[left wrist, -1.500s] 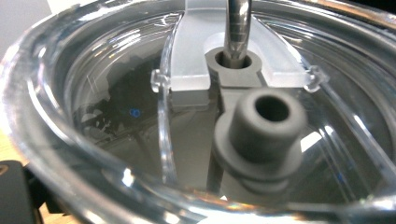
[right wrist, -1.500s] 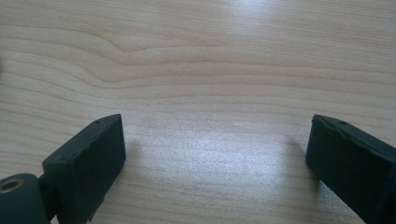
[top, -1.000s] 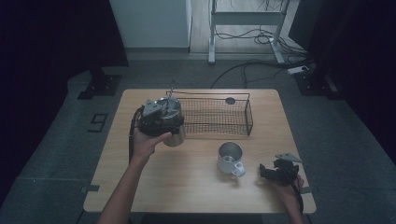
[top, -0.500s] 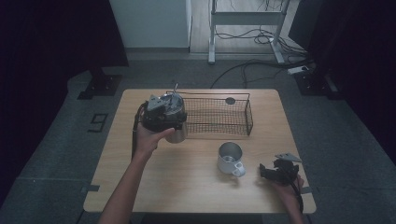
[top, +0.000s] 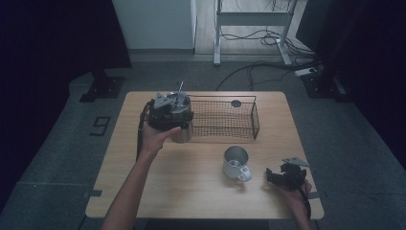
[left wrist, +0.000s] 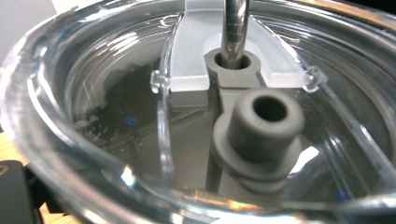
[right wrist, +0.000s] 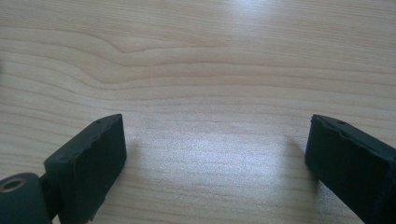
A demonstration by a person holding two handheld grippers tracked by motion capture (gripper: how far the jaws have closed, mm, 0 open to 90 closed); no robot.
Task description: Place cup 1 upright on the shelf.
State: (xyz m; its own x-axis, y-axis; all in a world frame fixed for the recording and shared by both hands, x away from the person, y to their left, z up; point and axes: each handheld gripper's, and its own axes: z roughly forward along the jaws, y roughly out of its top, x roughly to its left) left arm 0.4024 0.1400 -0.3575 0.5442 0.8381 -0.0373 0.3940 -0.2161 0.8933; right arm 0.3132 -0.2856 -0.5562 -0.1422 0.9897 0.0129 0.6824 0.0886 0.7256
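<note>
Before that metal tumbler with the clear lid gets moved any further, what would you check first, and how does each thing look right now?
1. Left gripper has a firm hold on the tumbler: cannot tell; its jaws are hidden behind the clear lid.
2. Lid seated, straw through its hole: ok.
3. Wire basket has free room beside the tumbler: ok, apart from a dark round thing at its far side.
4. Mug stands upright, away from the tumbler: ok.
5. Right gripper out of the way: ok; it is low over the table near the right corner, jaws open and holding nothing.
</note>
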